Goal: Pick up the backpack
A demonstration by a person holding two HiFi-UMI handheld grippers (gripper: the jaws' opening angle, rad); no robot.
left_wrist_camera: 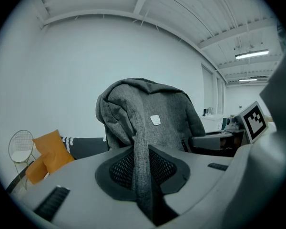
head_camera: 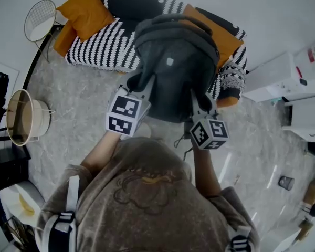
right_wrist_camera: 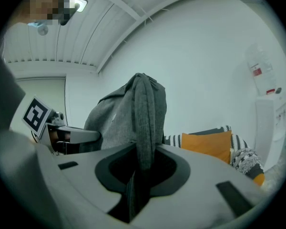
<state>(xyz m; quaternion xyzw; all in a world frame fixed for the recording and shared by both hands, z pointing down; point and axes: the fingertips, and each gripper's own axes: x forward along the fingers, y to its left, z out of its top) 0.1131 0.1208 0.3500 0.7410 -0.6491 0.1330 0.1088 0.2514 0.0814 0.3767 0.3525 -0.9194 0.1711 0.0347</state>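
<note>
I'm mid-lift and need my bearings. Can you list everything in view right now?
backpack: one, grey, held up in front of the sofa
sofa: one, black with white stripes, by the far wall
cushions: at least three, orange, on the sofa
wire stand: one, white, left of the sofa
basket: one, beige, on the floor at left
cabinets: white, count unclear, at right
floor: grey, marbled
sweatshirt: one, brownish, on the person
left claw: grey, shut on a backpack strap
right claw: grey, shut on the other strap
</note>
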